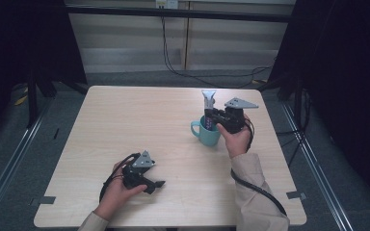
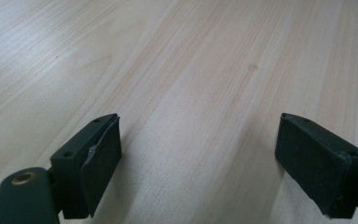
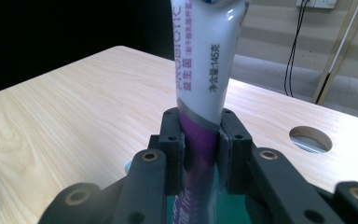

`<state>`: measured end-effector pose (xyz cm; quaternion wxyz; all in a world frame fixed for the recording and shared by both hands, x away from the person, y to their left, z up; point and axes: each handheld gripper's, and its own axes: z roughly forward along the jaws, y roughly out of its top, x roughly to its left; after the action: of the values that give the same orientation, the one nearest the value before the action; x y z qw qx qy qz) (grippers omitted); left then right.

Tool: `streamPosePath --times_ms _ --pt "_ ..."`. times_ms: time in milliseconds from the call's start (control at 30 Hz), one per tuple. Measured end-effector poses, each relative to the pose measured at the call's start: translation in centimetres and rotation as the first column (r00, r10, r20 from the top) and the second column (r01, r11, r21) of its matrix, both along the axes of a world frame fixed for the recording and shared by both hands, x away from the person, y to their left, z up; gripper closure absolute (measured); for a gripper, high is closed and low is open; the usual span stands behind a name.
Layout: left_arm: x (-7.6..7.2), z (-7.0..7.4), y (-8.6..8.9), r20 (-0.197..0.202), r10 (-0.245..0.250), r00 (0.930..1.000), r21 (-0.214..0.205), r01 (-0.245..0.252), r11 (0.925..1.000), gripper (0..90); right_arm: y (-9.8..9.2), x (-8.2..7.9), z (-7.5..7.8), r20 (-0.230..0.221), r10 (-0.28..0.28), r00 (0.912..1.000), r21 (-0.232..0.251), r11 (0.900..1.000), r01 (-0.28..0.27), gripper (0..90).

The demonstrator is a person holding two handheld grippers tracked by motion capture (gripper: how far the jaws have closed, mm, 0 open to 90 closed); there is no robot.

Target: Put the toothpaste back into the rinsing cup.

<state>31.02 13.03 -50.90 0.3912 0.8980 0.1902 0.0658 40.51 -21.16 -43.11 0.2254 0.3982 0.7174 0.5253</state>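
The white-and-purple plastic toothpaste tube [image 3: 205, 79] is standing upright inside the teal ceramic mug [image 1: 207, 132], with the right tool [image 1: 216, 117] clenching it just above the mug's rim. Well apart from the mug, the left tool [image 2: 198, 158] is resting released on the pale wooden bench [image 1: 125, 120].

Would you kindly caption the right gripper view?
Right tool clamps an upright toothpaste tube above a teal mug.

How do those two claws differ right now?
The right claw is shut on a tube, while the left claw is open and holds nothing. The right claw is raised over a mug; the left sits low at the table. Both are black and hand-held.
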Motion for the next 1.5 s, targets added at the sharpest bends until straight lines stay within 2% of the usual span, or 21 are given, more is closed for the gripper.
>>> streamPosePath --times_ms 500,633,800,1067,1200,1333,1500 --pt "-0.01 0.0 0.0 0.001 0.001 1.0 0.0 -0.001 1.0 14.3 -0.3 -0.04 -0.64 -0.033 -0.001 0.9994 -0.014 0.9999 0.001 72.3" --pt "0.0 0.0 0.0 0.001 0.001 1.0 0.0 -0.001 1.0 14.3 -0.3 -0.07 -0.77 -0.034 -0.003 0.9994 -0.004 1.0 0.003 71.7" --pt "-0.04 0.0 -0.01 0.0 0.002 1.0 0.0 -0.002 1.0 14.5 -0.21 -0.03 -0.65 -0.036 0.001 0.9993 0.007 1.0 -0.001 68.6" --pt "-0.07 -0.01 -0.02 0.002 0.003 1.0 -0.002 -0.003 1.0 14.7 -0.07 -0.03 -0.68 -0.051 0.005 0.9987 -0.012 0.9999 -0.005 65.9" --pt "-0.07 -0.01 -0.02 0.001 0.004 1.0 -0.002 -0.004 1.0 14.7 -0.05 -0.03 -0.84 -0.057 0.01 0.9983 -0.011 0.9999 -0.01 63.1" --pt "-0.07 -0.01 -0.02 0.001 0.004 1.0 -0.002 -0.004 1.0 14.7 0.11 -0.13 -0.75 -0.06 0.012 0.9981 -0.03 0.9995 -0.014 59.1" --pt "-0.07 -0.01 -0.02 0.002 0.004 1.0 -0.002 -0.004 1.0 14.7 0.18 -0.2 -0.64 -0.057 0.025 0.9981 -0.02 0.9994 -0.026 54.4"
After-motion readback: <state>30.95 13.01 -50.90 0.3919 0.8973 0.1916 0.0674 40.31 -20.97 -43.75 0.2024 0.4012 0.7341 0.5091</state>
